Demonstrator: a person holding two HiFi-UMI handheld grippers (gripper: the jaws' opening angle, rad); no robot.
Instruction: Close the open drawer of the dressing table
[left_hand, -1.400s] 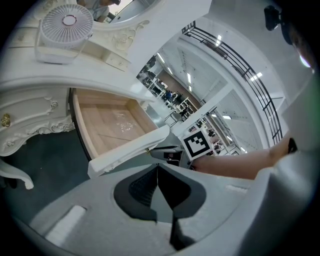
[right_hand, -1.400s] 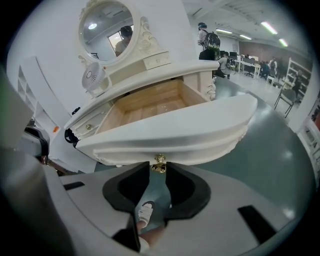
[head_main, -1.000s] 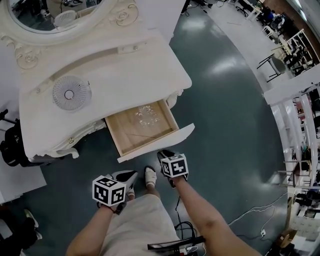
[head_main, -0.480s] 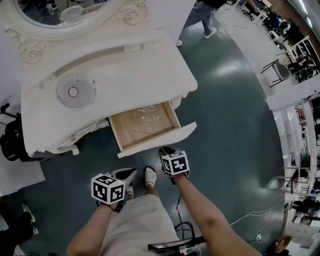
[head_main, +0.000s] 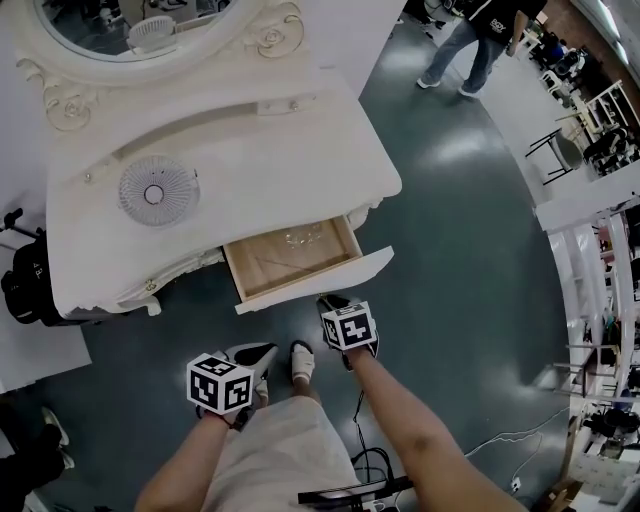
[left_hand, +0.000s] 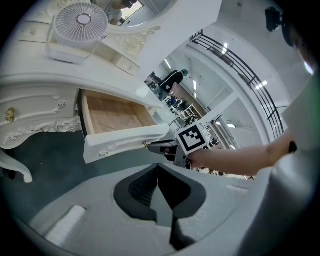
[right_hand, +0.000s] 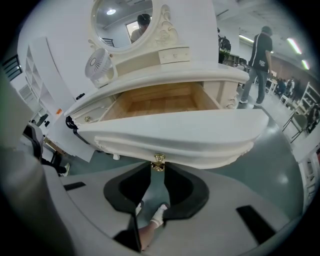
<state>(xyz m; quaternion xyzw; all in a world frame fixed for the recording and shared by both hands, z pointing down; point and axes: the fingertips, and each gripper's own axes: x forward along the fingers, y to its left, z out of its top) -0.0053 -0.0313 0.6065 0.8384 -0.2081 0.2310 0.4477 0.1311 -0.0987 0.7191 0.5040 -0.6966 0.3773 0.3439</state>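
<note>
The right gripper (right_hand: 158, 169), its jaws just narrowed onto the brass knob (right_hand: 158, 160), faces the half-open drawer (right_hand: 170, 132). The drawer's slide axis runs straight ahead. The left gripper (left_hand: 157, 167) hangs closed and empty, farther off.

Left gripper (head_main: 264, 352), right gripper (head_main: 331, 302): grey bodies, black fingers (right_hand: 185, 192), black-white marker cubes (head_main: 348, 328).

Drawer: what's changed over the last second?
The drawer has slid further into the dressing table, pushed by the right tongs, whose jaws have just been closing on its gold knob. The left tongs stay low, shut and empty; the fan hasn't moved.
</note>
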